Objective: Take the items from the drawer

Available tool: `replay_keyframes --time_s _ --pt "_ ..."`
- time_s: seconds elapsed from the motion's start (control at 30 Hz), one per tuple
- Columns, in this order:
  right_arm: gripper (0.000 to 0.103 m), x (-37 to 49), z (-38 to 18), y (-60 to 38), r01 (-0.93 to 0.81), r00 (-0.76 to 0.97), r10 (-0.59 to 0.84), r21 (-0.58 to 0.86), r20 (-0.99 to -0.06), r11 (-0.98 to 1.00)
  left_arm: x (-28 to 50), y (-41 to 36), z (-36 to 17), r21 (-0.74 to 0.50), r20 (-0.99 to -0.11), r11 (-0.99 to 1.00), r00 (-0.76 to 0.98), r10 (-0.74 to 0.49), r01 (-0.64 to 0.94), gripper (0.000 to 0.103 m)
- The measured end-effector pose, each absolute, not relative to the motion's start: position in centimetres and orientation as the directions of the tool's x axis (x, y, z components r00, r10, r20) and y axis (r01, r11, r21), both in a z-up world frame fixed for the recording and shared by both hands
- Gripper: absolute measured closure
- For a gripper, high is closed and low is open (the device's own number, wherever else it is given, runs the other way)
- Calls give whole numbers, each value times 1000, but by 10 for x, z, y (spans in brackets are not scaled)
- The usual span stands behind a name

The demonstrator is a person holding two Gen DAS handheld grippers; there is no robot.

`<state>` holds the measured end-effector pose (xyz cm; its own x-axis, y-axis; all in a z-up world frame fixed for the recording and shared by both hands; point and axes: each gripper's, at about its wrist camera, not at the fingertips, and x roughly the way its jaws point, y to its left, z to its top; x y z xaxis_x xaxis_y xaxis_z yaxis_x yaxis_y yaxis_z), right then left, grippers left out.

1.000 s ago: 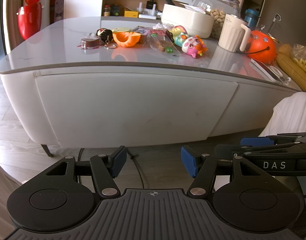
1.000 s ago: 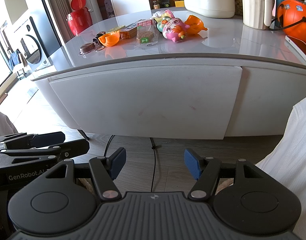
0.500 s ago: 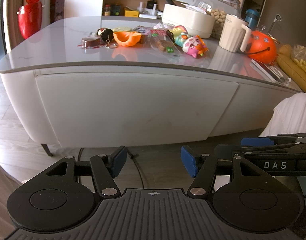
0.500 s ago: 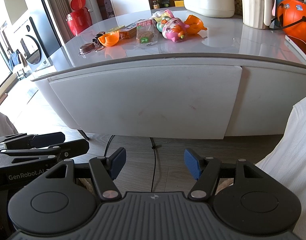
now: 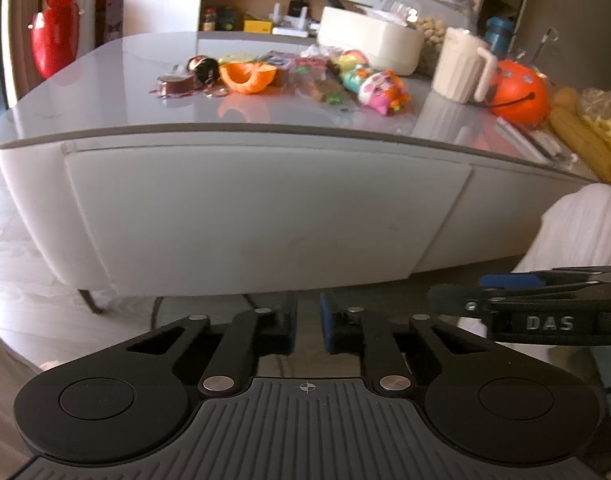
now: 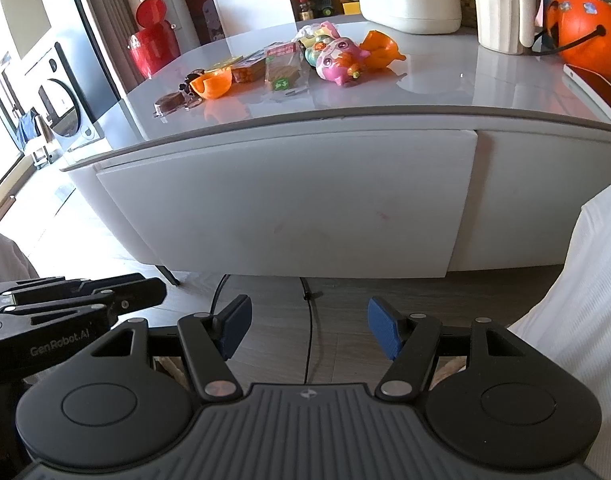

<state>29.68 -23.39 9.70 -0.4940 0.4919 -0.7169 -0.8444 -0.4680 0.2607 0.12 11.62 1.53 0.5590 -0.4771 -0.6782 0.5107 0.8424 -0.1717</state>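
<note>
While both tools hang low in front of the white cabinet, the drawer (image 6: 289, 200) sits shut, its plain front panel flush under the grey worktop (image 5: 105, 92) edge, straight ahead of both cameras and well apart from either tool.

So the left tool (image 5: 307, 322) has just been closing: its blue pads are now nearly together with only a thin sliver of floor showing between them, and nothing is caught in there. The right tool (image 6: 309, 328) is spread apart, pads wide, empty, with a dark cable (image 6: 311, 320) on the wood floor visible through the gap. Each tool pokes into the other's camera from the side, so they're sitting just beside each other.

Up on the worktop there's a whole pile of little stuff: an orange cup-shaped toy (image 5: 247, 76), a pink cartoon-face toy (image 6: 339, 60), a clear snack packet (image 6: 283, 70) and a small brown cup (image 5: 175, 82), all bunched near the middle. Further back is a white oval container (image 6: 411, 2), a cream ribbed jug (image 5: 463, 66) and an orange pumpkin bucket (image 6: 583, 32) off to the right. White cloth from the person (image 6: 593, 280) shows at the right edge.
</note>
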Motion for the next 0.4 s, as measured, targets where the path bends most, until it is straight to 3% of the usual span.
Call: replay_keyframes --time_s 0.2,0.4 --pt "38 298 97 -234 -847 -496 491 274 -716 -455 -6 108 22 -106 -675 851 591 -442 515 89" --pt "38 305 98 -230 -848 -508 482 316 -714 -425 -3 113 30 -163 -626 836 600 -498 524 89"
